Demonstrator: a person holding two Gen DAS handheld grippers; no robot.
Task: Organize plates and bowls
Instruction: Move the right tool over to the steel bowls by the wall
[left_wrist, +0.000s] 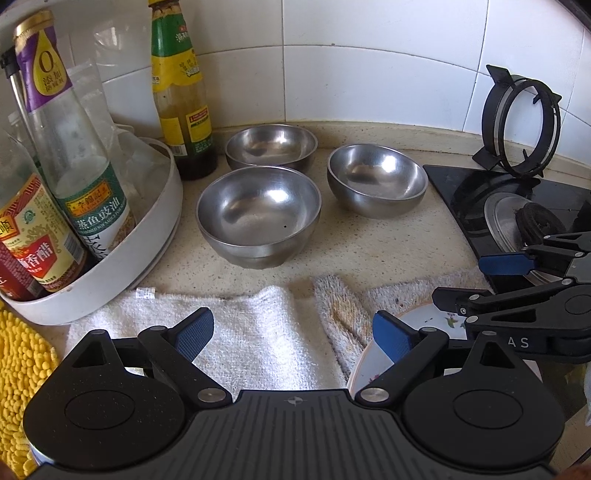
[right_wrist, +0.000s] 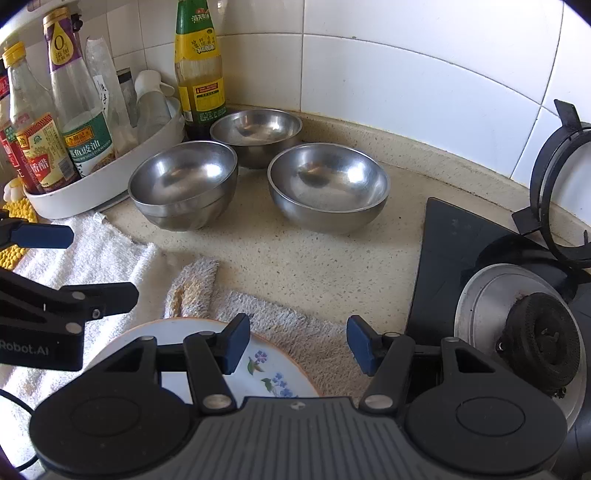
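Note:
Three steel bowls stand on the counter: a near left one (left_wrist: 258, 216) (right_wrist: 183, 183), a back one (left_wrist: 271, 147) (right_wrist: 256, 133) and a right one (left_wrist: 376, 179) (right_wrist: 328, 186). The near left one looks like two bowls stacked. A white floral plate (left_wrist: 417, 332) (right_wrist: 269, 369) lies on a towel below both grippers. My left gripper (left_wrist: 293, 338) is open and empty above the white towel. My right gripper (right_wrist: 297, 349) is open and empty, its left finger over the plate. It also shows in the left wrist view (left_wrist: 476, 282).
A white tray (left_wrist: 147, 236) (right_wrist: 110, 184) of sauce bottles stands at the left. A tall green-labelled bottle (left_wrist: 183, 92) (right_wrist: 199, 70) stands by the wall. White towels (left_wrist: 258, 339) (right_wrist: 92, 258) cover the front counter. A gas hob (left_wrist: 517, 206) (right_wrist: 517, 314) with a tipped pan support (left_wrist: 521, 122) is at the right.

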